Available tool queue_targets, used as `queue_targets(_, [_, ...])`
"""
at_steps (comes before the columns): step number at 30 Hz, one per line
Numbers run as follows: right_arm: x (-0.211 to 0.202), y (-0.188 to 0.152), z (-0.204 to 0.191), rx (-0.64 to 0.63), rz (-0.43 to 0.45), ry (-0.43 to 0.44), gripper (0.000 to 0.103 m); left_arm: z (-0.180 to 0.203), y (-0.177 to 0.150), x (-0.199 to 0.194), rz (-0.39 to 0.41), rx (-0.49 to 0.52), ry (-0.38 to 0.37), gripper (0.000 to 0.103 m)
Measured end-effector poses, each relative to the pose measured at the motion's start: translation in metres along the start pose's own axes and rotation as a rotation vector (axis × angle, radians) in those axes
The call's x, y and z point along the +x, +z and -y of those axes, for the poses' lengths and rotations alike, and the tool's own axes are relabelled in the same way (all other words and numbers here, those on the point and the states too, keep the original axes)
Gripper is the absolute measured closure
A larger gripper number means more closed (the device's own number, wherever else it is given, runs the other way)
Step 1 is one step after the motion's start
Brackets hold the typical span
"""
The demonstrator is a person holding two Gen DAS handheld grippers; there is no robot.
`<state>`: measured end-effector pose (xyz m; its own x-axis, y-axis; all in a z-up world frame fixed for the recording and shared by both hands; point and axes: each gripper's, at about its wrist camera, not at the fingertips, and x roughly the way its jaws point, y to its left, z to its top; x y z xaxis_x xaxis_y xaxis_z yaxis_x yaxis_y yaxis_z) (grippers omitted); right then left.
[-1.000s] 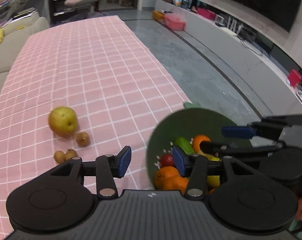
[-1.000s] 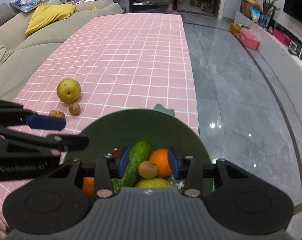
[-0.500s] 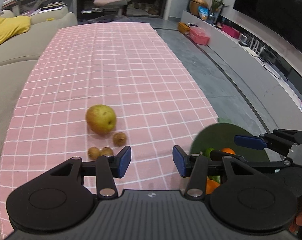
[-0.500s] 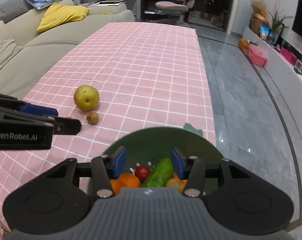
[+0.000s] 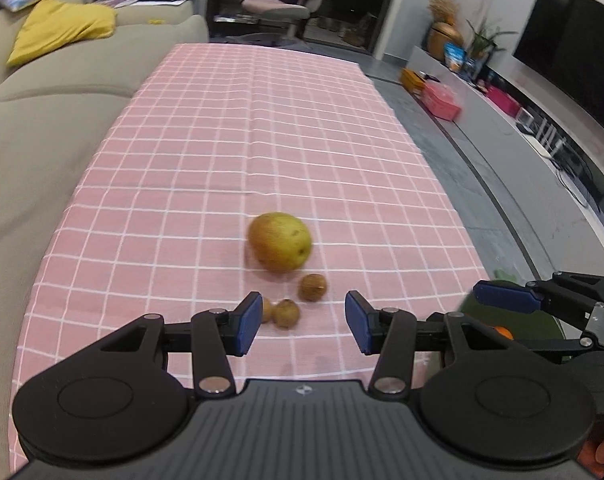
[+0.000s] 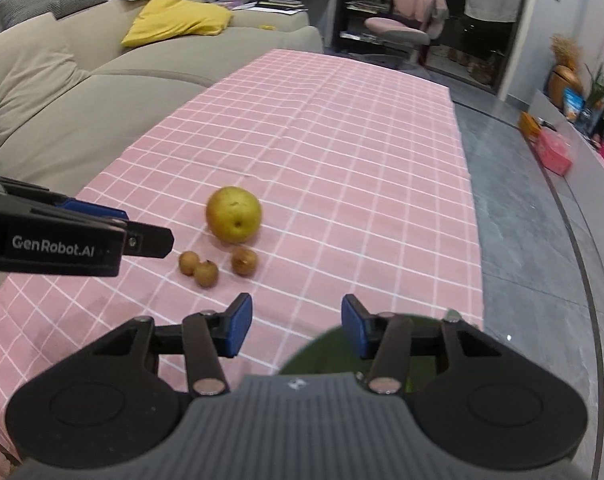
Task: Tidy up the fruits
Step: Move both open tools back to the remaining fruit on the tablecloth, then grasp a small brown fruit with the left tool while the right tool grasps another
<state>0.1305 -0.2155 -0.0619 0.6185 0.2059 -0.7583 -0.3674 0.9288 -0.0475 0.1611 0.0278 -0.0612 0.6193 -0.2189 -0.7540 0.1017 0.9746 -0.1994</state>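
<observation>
Your left wrist camera looked forward and down along its own fingers at the pink checked tablecloth point(image 5: 302, 140), close over the yellow-green round pear point(image 5: 280, 246) and three small brown round fruits point(image 5: 311, 287). Your right wrist camera faced the same way from further right, above the dark green bowl's rim point(image 6: 325, 344). Both views shared that fruit, the cloth and the beige fabric sofa point(image 6: 82, 92).

One yellow pear point(image 6: 233, 214), three small brown fruits point(image 6: 205, 273) below it, and one green bowl point(image 6: 321, 354), contents mostly hidden.
</observation>
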Motion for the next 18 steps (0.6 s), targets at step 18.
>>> queue_targets(18, [0.063, 0.027, -0.023, -0.062, -0.072, 0.118, 0.074, -0.045, -0.008, 0.054, -0.129, -0.145, -0.008, 0.064])
